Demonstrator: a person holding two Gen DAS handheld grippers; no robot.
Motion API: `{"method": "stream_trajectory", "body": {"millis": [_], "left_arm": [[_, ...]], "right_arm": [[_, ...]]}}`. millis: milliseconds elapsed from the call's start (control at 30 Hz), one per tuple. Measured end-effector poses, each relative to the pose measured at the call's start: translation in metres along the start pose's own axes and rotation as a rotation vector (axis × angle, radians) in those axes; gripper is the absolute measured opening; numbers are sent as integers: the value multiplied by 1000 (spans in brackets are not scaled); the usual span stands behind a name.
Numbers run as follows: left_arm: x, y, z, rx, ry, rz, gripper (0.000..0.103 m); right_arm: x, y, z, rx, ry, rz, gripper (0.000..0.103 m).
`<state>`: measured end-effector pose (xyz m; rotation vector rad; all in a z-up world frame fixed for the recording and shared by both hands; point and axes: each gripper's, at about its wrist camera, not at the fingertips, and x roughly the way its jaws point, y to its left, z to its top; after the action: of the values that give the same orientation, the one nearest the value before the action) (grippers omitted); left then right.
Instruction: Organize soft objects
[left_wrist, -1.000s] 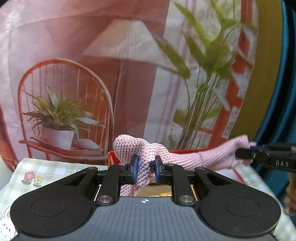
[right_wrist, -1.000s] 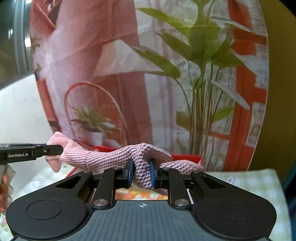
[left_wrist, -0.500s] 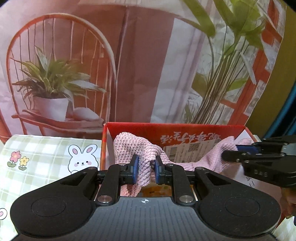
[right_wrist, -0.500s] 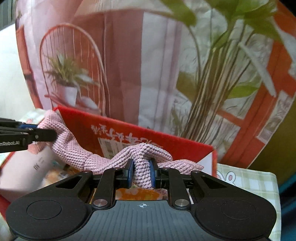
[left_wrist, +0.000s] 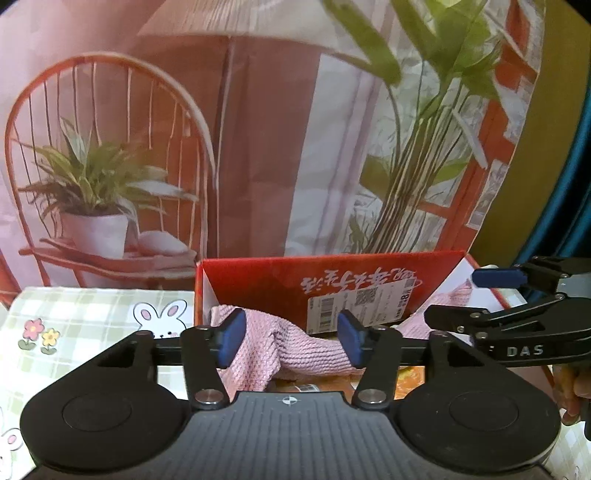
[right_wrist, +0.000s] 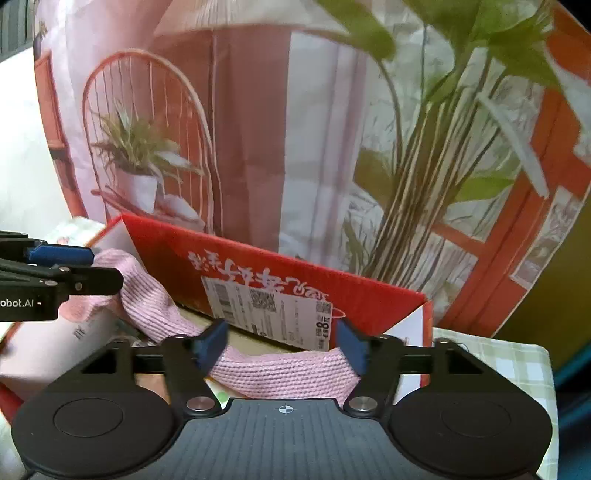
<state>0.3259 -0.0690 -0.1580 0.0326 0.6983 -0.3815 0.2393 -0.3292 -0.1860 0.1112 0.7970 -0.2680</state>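
A pink knitted cloth (left_wrist: 295, 350) lies inside a red cardboard box (left_wrist: 266, 280). My left gripper (left_wrist: 290, 341) is open just above the cloth's left end, its blue pads apart on either side of it. My right gripper (right_wrist: 282, 345) is open over the cloth's right end (right_wrist: 280, 373), inside the same box (right_wrist: 369, 295). The right gripper also shows at the right of the left wrist view (left_wrist: 517, 314), and the left gripper at the left of the right wrist view (right_wrist: 55, 273).
The box stands on a green checked tablecloth with bunny and flower prints (left_wrist: 92, 317). A printed backdrop with a chair, potted plant and lamp (left_wrist: 258, 147) hangs right behind the box. Other packets lie under the cloth in the box.
Both grippers lowered the cloth into the box, then opened and let go of it. The cloth now rests in the box.
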Motion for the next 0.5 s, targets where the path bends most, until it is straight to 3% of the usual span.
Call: {"method": "stream_trajectory", "body": {"millis": [167,367,500], "left_arm": [[-26,-5,11,61,-29,19,67],[-63,-4,28,117,-83,57,72],[-78,-4,29,119,-93,67,81]], "right_arm": [[-30,-4,2,28,-58,9,100],[-63,-9,-2,83,-112,10,103],[-80,-7,-10,91,-150,-5,103]]}}
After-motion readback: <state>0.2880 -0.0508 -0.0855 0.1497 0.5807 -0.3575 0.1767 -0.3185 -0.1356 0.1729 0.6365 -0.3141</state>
